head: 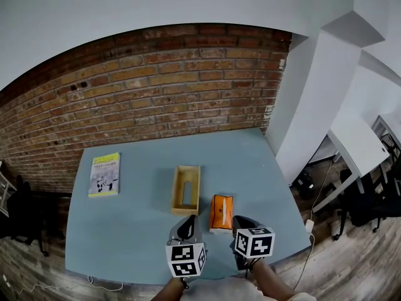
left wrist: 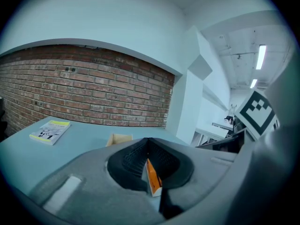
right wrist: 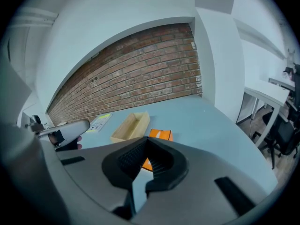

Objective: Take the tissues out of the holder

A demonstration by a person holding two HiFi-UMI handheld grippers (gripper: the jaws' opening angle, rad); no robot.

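Observation:
The wooden holder (head: 177, 190) lies on the blue table (head: 125, 231) with nothing inside it. The orange tissue pack (head: 221, 212) lies flat on the table just right of the holder's near end. My left gripper (head: 187, 221) hovers near the front edge, just left of the pack, shut and holding nothing. My right gripper (head: 242, 221) hovers just right of the pack, also shut and holding nothing. In the left gripper view the pack (left wrist: 153, 179) shows behind the closed jaws (left wrist: 149, 139). In the right gripper view the pack (right wrist: 160, 135) and holder (right wrist: 131, 126) lie beyond the closed gripper (right wrist: 146, 140).
A yellow-topped booklet (head: 104, 175) lies at the table's left side. A brick wall (head: 156, 86) runs behind the table and a white pillar (head: 313, 99) stands at its right. White desks and chairs (head: 369, 187) stand further right.

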